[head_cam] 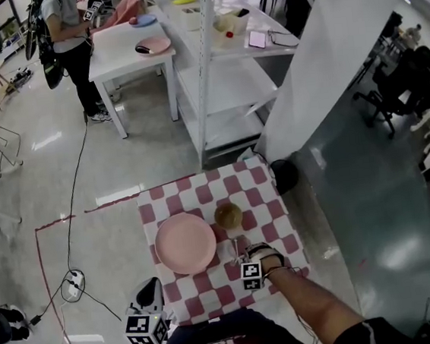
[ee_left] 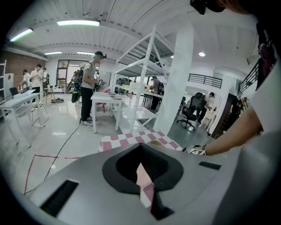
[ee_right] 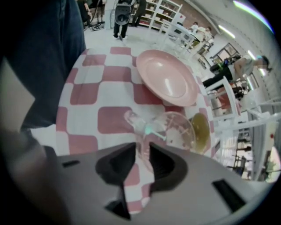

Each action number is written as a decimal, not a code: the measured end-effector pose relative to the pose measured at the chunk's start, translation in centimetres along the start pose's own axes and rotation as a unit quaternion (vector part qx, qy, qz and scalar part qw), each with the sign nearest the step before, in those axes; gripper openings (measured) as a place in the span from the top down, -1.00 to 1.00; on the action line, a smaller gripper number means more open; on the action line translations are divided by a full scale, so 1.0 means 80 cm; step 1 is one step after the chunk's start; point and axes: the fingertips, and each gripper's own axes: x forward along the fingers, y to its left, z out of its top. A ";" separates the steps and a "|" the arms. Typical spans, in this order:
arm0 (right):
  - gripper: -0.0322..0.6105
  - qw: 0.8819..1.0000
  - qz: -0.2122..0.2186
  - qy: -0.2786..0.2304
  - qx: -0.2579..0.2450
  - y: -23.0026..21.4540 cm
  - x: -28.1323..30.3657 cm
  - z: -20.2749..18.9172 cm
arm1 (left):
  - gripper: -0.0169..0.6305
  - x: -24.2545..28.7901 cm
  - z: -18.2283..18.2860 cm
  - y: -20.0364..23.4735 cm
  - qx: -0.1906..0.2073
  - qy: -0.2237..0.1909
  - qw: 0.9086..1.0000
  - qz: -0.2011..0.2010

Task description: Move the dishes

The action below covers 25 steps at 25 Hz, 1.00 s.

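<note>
Desk point(head_cam: 267, 192): small, and covered by a red-and-white checked cloth point(ee_right: 88, 94). It stands on a shiny grey floor.
Plate point(head_cam: 185, 243): pink and empty. It lies flat on the left half of the desk.
Bowl point(head_cam: 228, 216): small and olive-yellow. It sits just right of the plate's far edge, and the two do not touch.
Glass point(ee_right: 175, 132): clear and stemmed, on the near right part of the desk. It is just nearer than the bowl and right of the plate. It looks tipped over rather than upright.
Right hand-held gripper point(ee_right: 141, 147): points steeply down over the glass. Its jaws stand a little apart, and a clear part of the glass fills the gap with a pad against it on each side. Which part of the glass this is cannot be told.
Right gripper, head view point(head_cam: 243, 257): it is at the desk's near right, with its marker cube toward the near edge.
Left hand-held gripper point(ee_left: 140, 158): the jaw tips meet with nothing between them, and only cloth shows through the slit behind them.
Left gripper, head view point(head_cam: 151, 287): it is off the desk's near left corner, well apart from the plate.
Far desk point(head_cam: 123, 59): white, at far left, carrying a second pink plate point(head_cam: 154, 45). A person point(head_cam: 72, 45) stands at its left.
Rack point(head_cam: 215, 68): white shelving beyond the checked desk.
Floor cable point(head_cam: 76, 197): runs down to a power strip point(head_cam: 74, 281) left of the desk.
</note>
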 end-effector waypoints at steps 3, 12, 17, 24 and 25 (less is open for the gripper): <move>0.64 1.000 0.006 0.000 -0.004 0.004 -0.002 -0.001 | 0.86 -0.005 -0.001 0.005 -0.005 -0.002 1.000 0.010; 0.73 0.999 0.022 -0.012 0.034 0.008 -0.030 0.007 | 0.86 0.005 0.007 -0.004 -0.004 -0.009 1.000 0.001; 0.73 0.999 0.016 -0.023 0.038 -0.006 -0.060 0.024 | 0.86 0.009 0.011 -0.007 -0.006 -0.014 1.000 -0.015; 0.73 0.999 -0.002 -0.038 0.023 -0.035 -0.082 0.083 | 0.86 0.005 -0.008 0.018 -0.018 -0.010 1.000 -0.014; 0.73 0.999 -0.003 -0.040 0.019 -0.039 -0.084 0.093 | 0.86 0.003 -0.011 0.023 -0.020 -0.007 1.000 -0.012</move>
